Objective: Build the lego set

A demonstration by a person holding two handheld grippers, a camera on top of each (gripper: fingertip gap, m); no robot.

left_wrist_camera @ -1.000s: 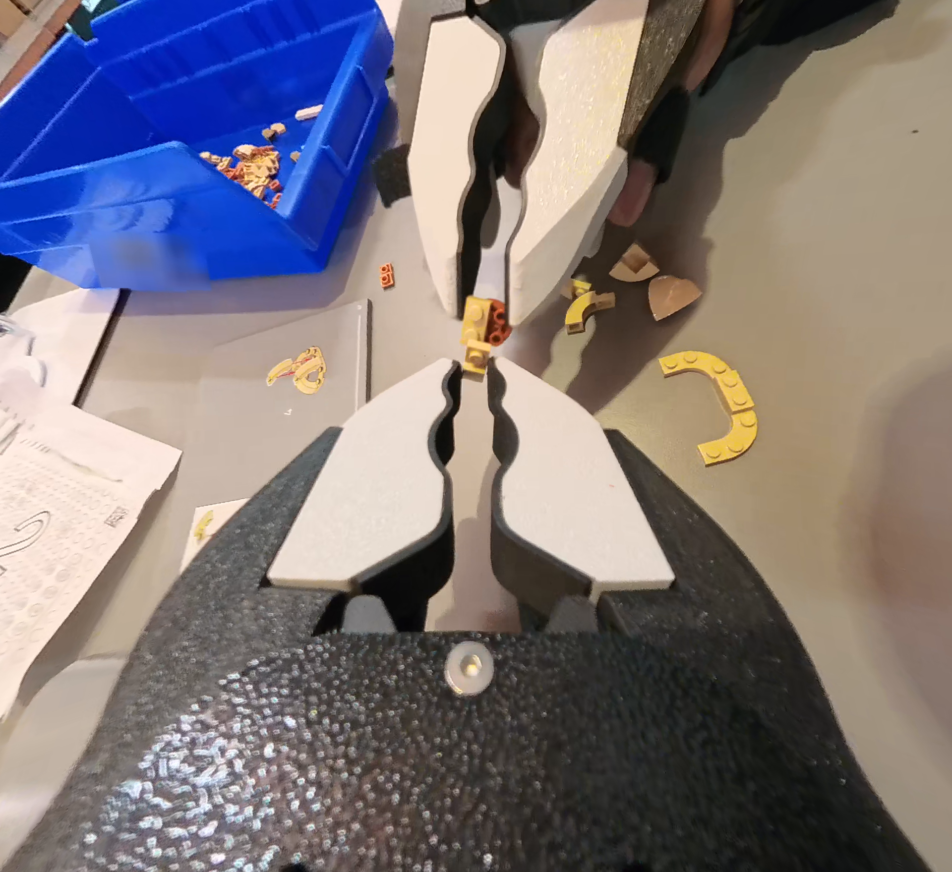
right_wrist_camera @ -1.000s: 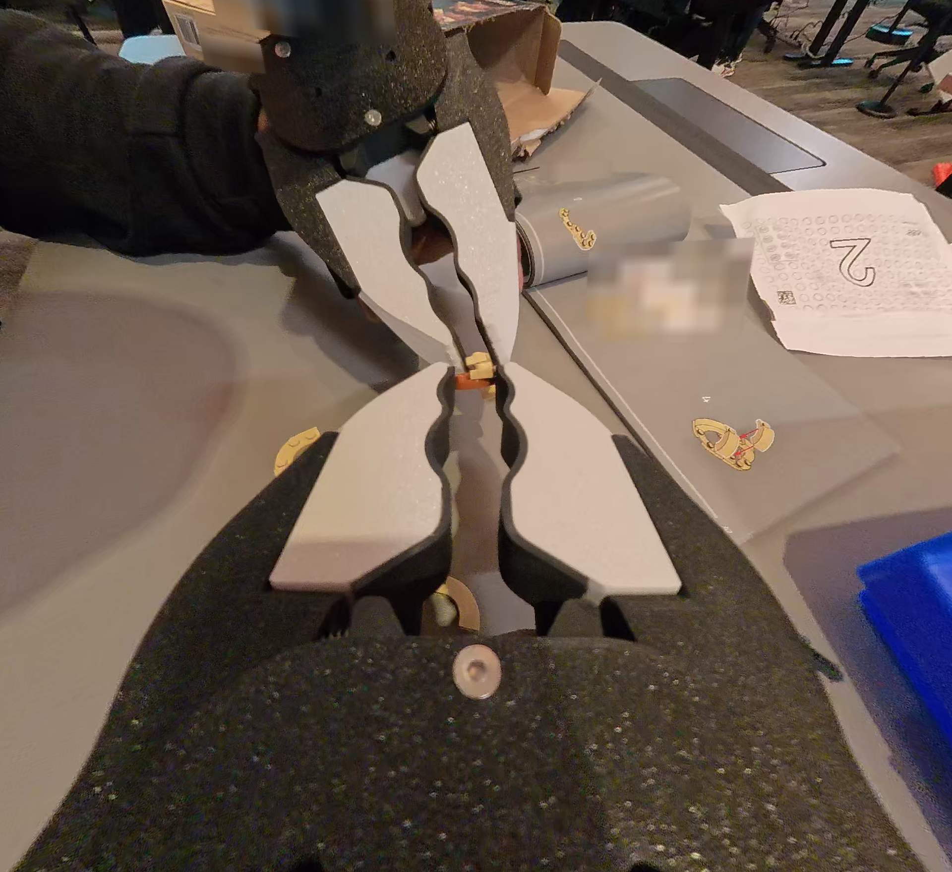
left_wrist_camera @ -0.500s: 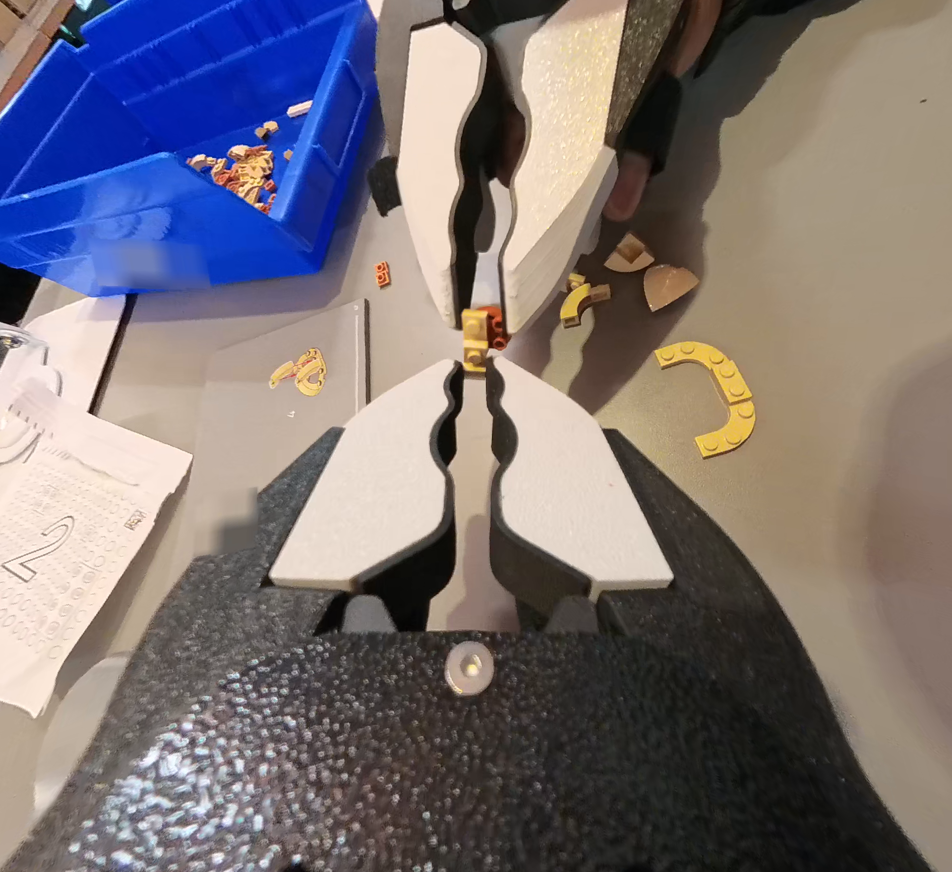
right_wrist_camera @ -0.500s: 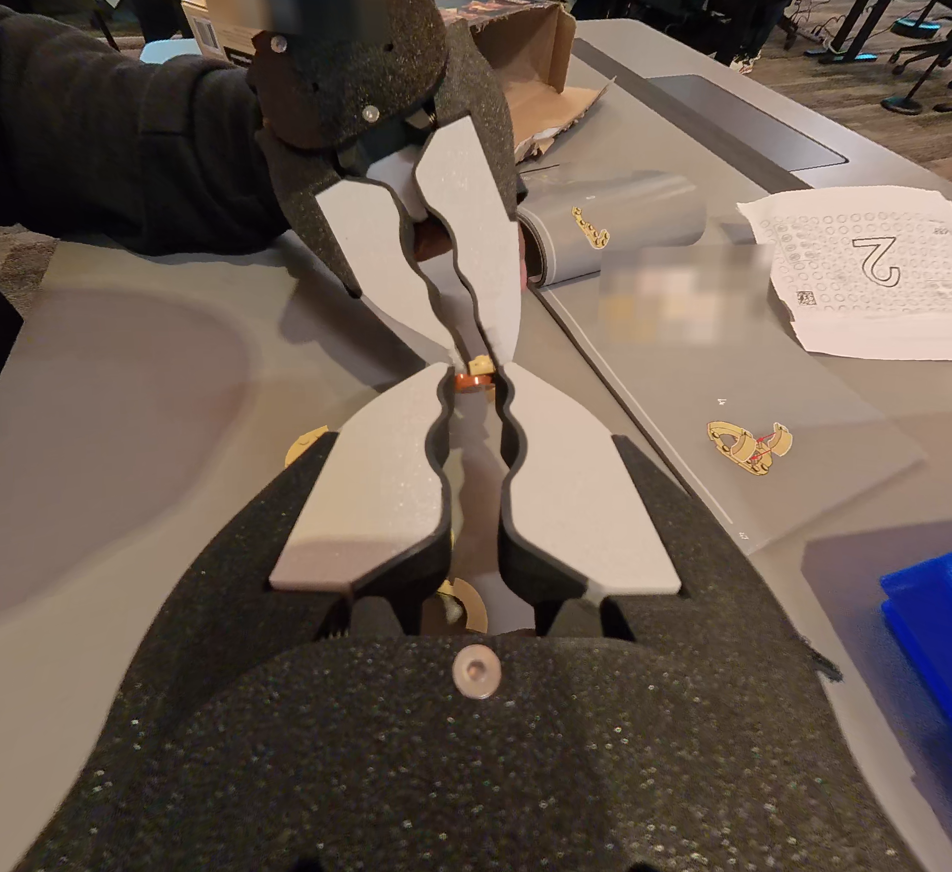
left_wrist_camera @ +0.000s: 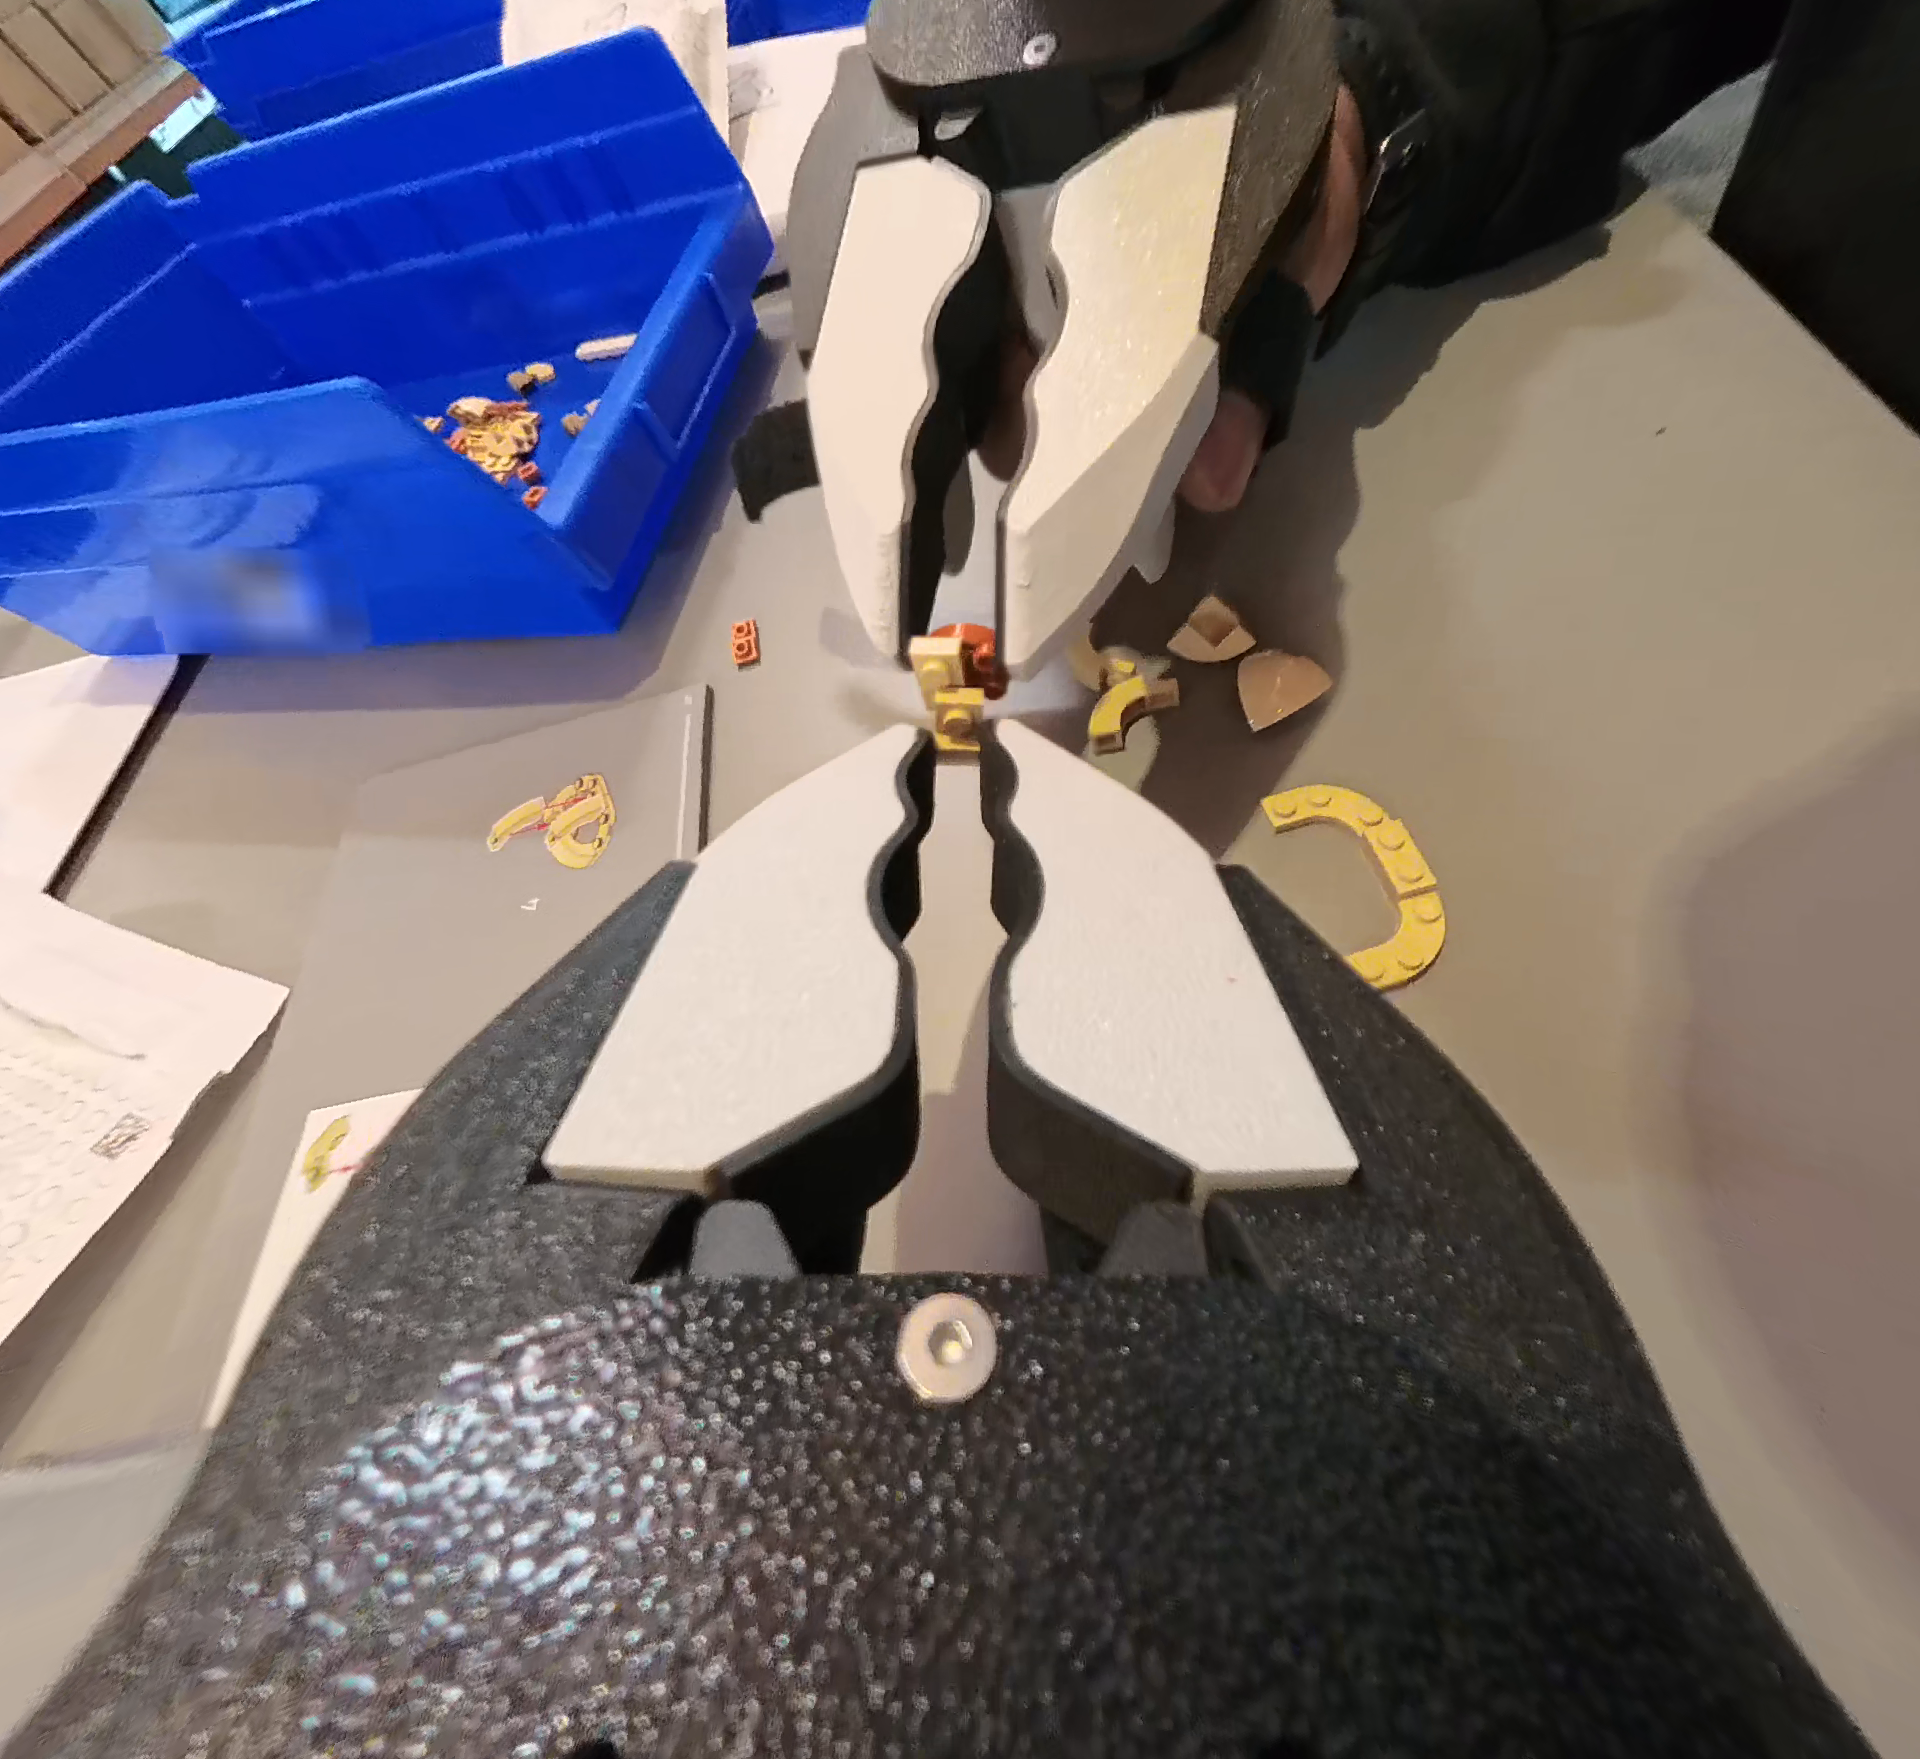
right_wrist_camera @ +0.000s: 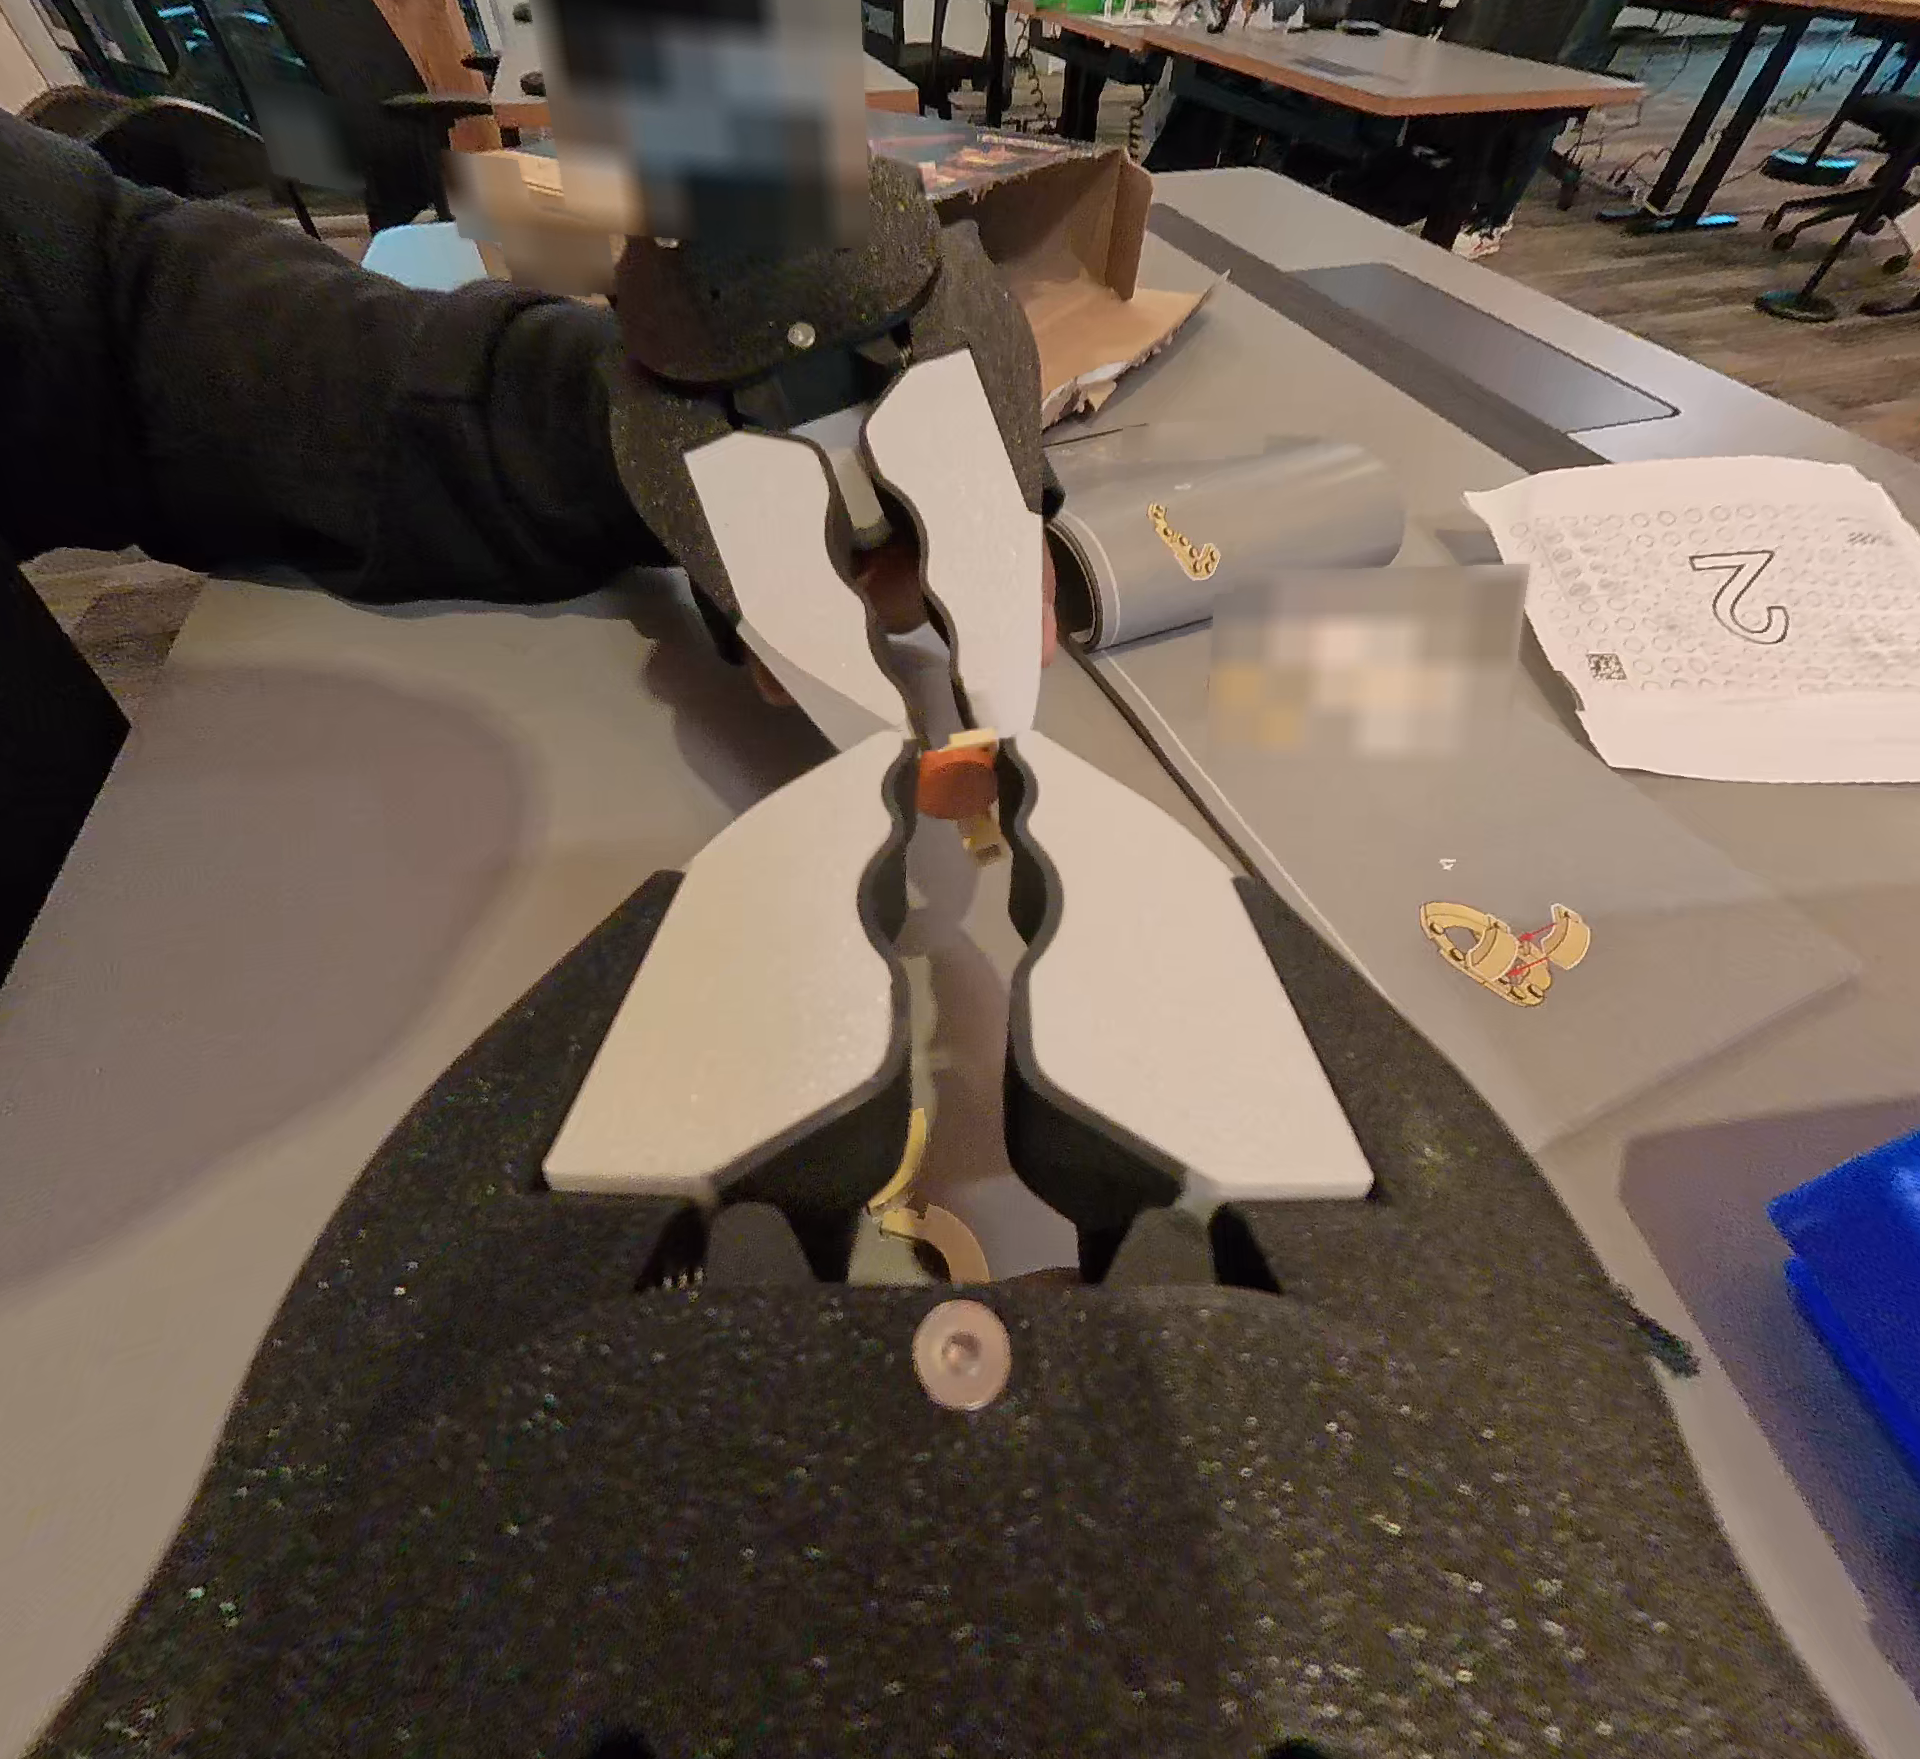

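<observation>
My left gripper is shut on a small tan lego piece. My right gripper is shut on a small orange-brown round piece that has a tan bit attached. The two grippers meet tip to tip just above the grey table, and the two pieces touch. In the left wrist view the right gripper comes down from the top with the orange-brown piece. In the right wrist view the left gripper comes down from above with the tan piece.
A yellow arch plate, a small yellow curved piece and two tan wedge pieces lie right of the tips. A blue bin with several small pieces stands at the left. An instruction booklet, a paper bag and a cardboard box lie on the table. Only a small space, under 4 cm, lies between the two pairs of fingers.
Both grippers stay tip to tip but have lifted and tilted a little. The orange-brown piece now shows more fully between my right fingers.
</observation>
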